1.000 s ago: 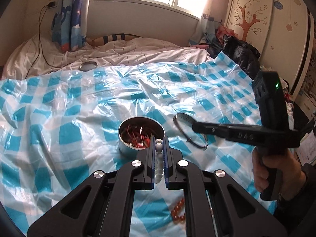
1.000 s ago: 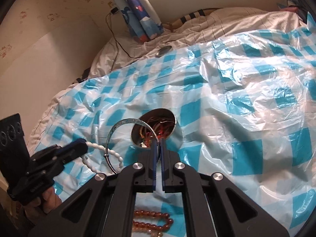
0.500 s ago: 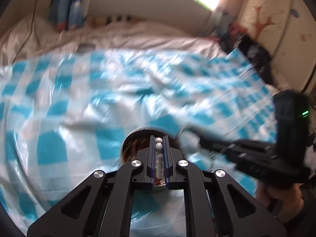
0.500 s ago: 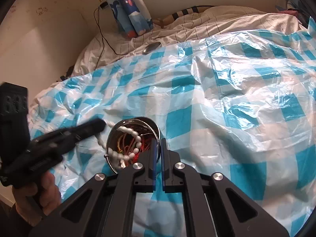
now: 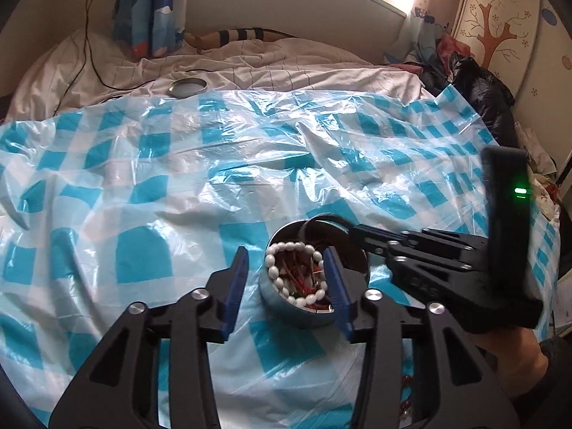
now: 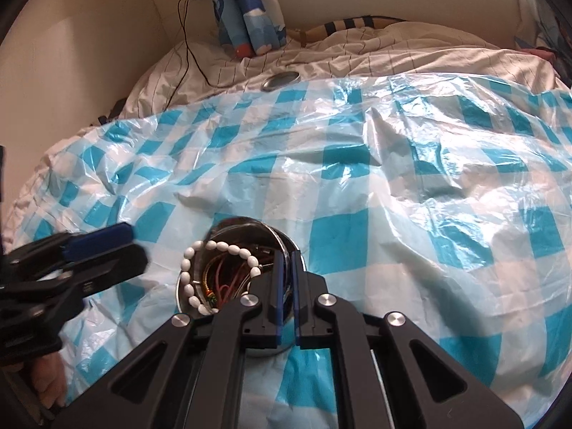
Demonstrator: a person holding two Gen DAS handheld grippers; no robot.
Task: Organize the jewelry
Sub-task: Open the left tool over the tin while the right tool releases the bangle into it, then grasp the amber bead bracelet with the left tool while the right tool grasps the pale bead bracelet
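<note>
Two grippers meet over a round metal tin (image 5: pixel 314 307) on a blue-checked plastic sheet (image 5: pixel 150 186). The left gripper (image 5: pixel 286 275) has just been opening its jaws, which stand apart, and the white bead bracelet (image 5: pixel 286 250) lies draped on the tin's rim between its fingers. The right gripper (image 6: pixel 286 268), jaws nearly closed, pinches a thin bangle (image 5: pixel 321 218) at the tin's far edge.

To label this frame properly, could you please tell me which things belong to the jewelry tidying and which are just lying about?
Belongs to the job:
- metal tin
- white bead bracelet, draped on the tin's rim
- bangle, over the tin

Just lying about:
- black cable
- blue curtain
- black bag
</note>
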